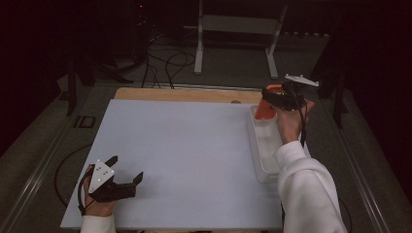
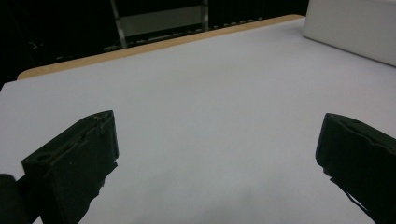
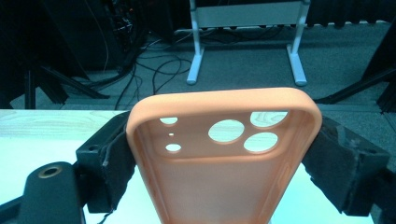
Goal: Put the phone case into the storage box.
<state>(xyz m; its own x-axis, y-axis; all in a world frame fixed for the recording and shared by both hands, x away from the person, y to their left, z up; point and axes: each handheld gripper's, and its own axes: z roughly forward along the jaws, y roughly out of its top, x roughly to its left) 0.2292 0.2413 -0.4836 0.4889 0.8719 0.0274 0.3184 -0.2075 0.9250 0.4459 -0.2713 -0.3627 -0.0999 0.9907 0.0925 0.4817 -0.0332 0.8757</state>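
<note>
An orange phone case [image 3: 224, 168] with camera cut-outs is clamped by its two long sides in my right gripper [image 3: 224, 158], inner side facing the camera. In the high view that right gripper [image 1: 281, 97] holds the orange case [image 1: 265, 109] lifted over the far end of a white tray [image 1: 264, 158] at the table's right side. My left gripper [image 1: 127, 170] rests low at the near left of the white table sheet [image 1: 184, 145], its jaws spread wide apart. Between those jaws the left gripper [image 2: 217, 154] has nothing but bare sheet.
The tray's white wall [image 2: 348, 28] lies at the far right of the left gripper view. A wooden table edge [image 1: 184, 93] runs along the back. Beyond it stand a metal frame [image 1: 238, 29], loose cables [image 1: 163, 63] and dark floor.
</note>
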